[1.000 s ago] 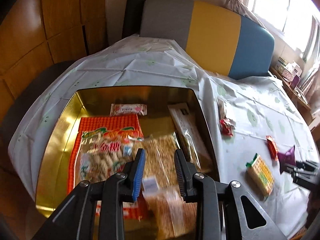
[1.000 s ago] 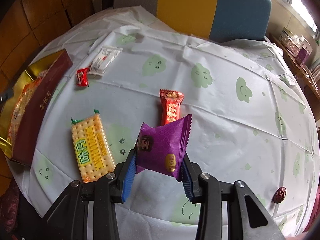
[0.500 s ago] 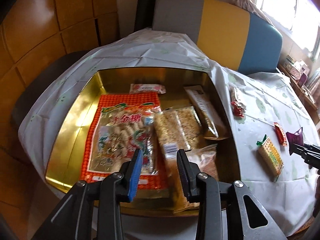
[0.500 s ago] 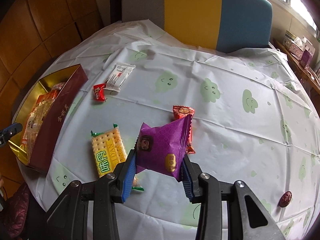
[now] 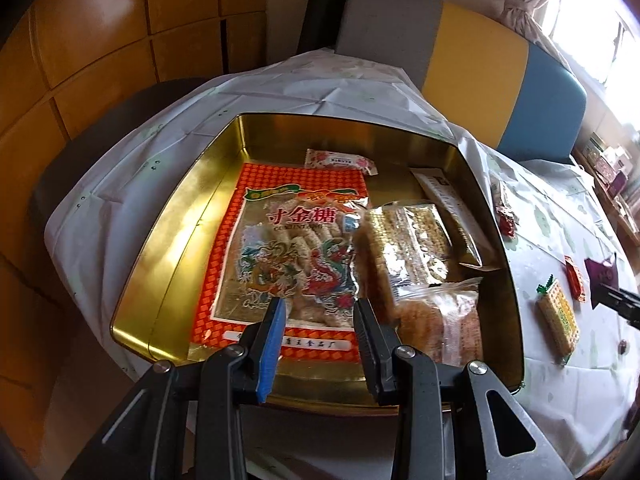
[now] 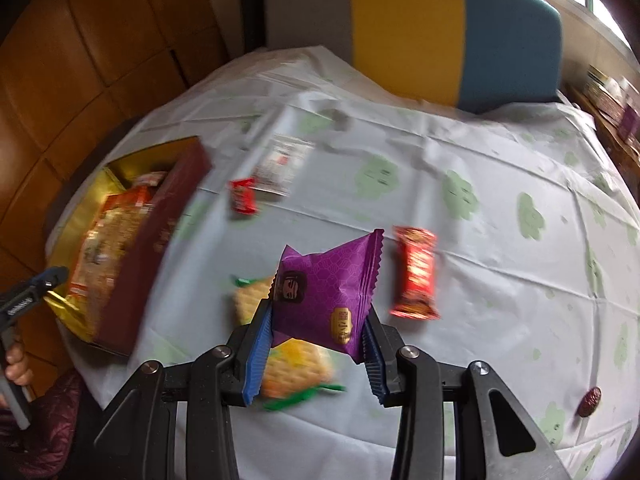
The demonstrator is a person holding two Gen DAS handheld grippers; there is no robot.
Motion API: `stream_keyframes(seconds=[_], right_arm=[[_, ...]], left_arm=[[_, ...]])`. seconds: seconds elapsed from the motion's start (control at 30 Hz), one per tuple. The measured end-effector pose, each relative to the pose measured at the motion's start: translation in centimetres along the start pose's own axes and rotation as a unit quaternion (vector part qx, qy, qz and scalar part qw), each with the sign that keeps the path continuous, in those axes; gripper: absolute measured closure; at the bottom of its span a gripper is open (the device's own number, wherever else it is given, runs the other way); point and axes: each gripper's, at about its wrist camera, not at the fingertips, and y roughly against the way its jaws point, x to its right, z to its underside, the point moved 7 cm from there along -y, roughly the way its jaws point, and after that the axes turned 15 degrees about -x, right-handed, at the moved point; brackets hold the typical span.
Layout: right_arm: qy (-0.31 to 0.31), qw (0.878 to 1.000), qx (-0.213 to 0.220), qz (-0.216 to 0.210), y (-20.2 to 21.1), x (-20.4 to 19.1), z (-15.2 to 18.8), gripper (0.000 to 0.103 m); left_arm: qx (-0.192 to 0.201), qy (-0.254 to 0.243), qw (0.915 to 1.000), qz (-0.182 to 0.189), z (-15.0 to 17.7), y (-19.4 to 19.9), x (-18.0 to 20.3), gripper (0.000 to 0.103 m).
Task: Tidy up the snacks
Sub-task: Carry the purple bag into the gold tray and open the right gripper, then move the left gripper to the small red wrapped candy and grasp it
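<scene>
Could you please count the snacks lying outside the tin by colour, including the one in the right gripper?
Red packets: 2
White packet: 1
Purple packet, in the right gripper: 1
Yellow cracker pack: 1
Dark candy: 1
Total: 6

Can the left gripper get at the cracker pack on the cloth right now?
Probably not directly: the left gripper is empty but sits over the gold tin, whose right wall stands between it and the cracker pack.
</scene>
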Motion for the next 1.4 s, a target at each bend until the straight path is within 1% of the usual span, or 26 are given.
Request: stream_keyframes(seconds=[0.2,0.37,0.57,0.6,0.63,0.7,0.73,0.77,0.8,0.83,0.9,1.03,1.23,1.4], right_arm=[[0.051,0.998,-0.002,-0.042,-0.5,-6.6,-2.5,0.061],[0.091,0.992,-0.014,-0.083,-2.1,-12.6,-4.9,0.061],[0.103,0.988,-0.031,-0.108,-4.2,-18.5,-8.3,0.061],[0.101,0.988,-0.03,-0.111,-4.4,-19.3,-9.0,0.06],[0.092,0.988,-0.027,-0.122,-4.6,-20.0,-10.0,0.053],[0.078,0.986,-0.028,-0.147,-5.0,-20.9,-11.2,0.049],[0.072,0.986,-0.031,-0.15,-5.2,-21.1,-11.7,0.04],[0.066,0.988,-0.03,-0.136,-5.5,-21.0,-12.0,0.036],[0.063,0.99,-0.026,-0.122,-5.6,-20.9,-12.2,0.036],[0.062,0.991,-0.025,-0.117,-5.8,-20.8,-12.2,0.036],[0.059,0.991,-0.032,-0.116,-6.2,-20.2,-11.5,0.036],[0.052,0.994,-0.03,-0.095,-6.2,-18.3,-9.4,0.036],[0.044,0.995,-0.01,-0.084,-4.3,-16.0,-7.7,0.036],[0.041,0.997,0.007,-0.069,-2.7,-14.2,-6.2,0.036]], left_arm=[[0.011,0.0,0.9999,-0.005,0.0,0.3,-0.7,0.067],[0.012,0.01,0.9999,-0.005,0.0,0.2,-1.6,0.067],[0.011,0.014,0.9998,0.0,-0.1,0.0,-2.0,0.067],[0.01,0.014,0.9999,0.001,-0.1,0.0,-2.0,0.067],[0.01,0.014,0.9998,0.001,0.0,0.0,-2.1,0.067],[0.013,0.014,0.9998,0.003,-0.1,0.1,-2.2,0.067],[0.014,0.013,0.9998,0.002,-0.1,0.1,-2.2,0.067],[0.016,0.013,0.9998,0.002,-0.1,0.2,-2.3,0.067],[0.017,0.015,0.9997,0.002,-0.1,0.1,-2.3,0.067],[0.017,0.015,0.9997,0.002,0.0,0.1,-2.3,0.067],[0.014,0.015,0.9998,0.0,0.0,-0.1,-2.4,0.067],[0.014,0.013,0.9998,-0.002,0.2,0.0,-2.1,0.067],[0.02,0.0,0.9998,-0.009,0.3,0.6,-1.2,0.067],[0.029,-0.021,0.9992,-0.017,0.6,1.4,-0.1,0.067]])
